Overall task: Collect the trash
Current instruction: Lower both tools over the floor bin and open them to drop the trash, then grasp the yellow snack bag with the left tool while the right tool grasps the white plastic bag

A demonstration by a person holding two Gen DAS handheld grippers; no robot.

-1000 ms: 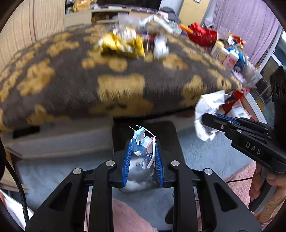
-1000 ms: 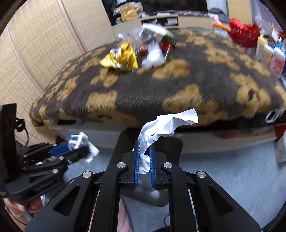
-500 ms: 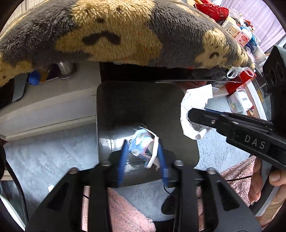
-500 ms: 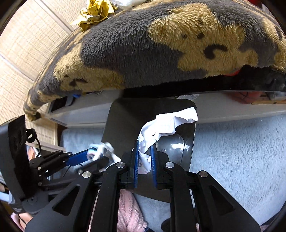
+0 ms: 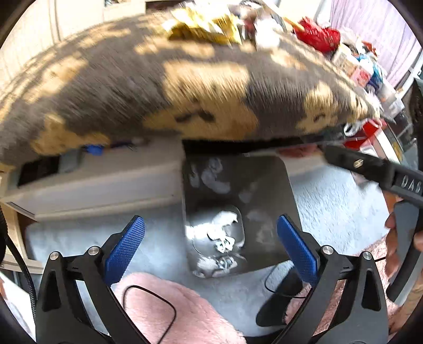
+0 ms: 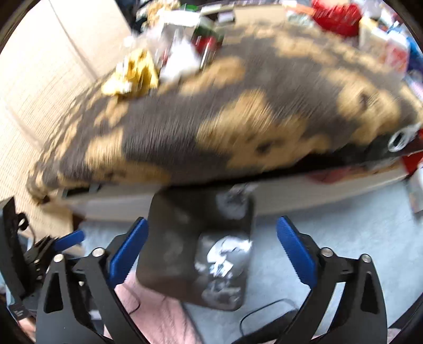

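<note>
A dark metal trash bin (image 5: pixel 267 185) (image 6: pixel 174 238) stands on the pale carpet in front of the bed. Crumpled white and blue paper scraps (image 5: pixel 222 238) (image 6: pixel 224 254) lie in its opening. My left gripper (image 5: pixel 208 246) is open and empty, its blue pads spread either side of the bin. My right gripper (image 6: pixel 208 246) is open and empty above the bin; it also shows in the left wrist view (image 5: pixel 370 169). More trash lies far back on the bed: a yellow foil wrapper (image 6: pixel 132 74) (image 5: pixel 201 23) and white crumpled paper (image 6: pixel 179 63).
A grey and tan fleece blanket (image 5: pixel 158 87) covers the bed and overhangs the bin. Bottles and a red bag (image 5: pixel 317 37) crowd the far right. A pink fluffy rug (image 5: pixel 169 312) with a black cable lies below the grippers.
Both grippers have opened and dropped their paper scraps into the bin. Both have tilted back up, bringing the bed top into view.
</note>
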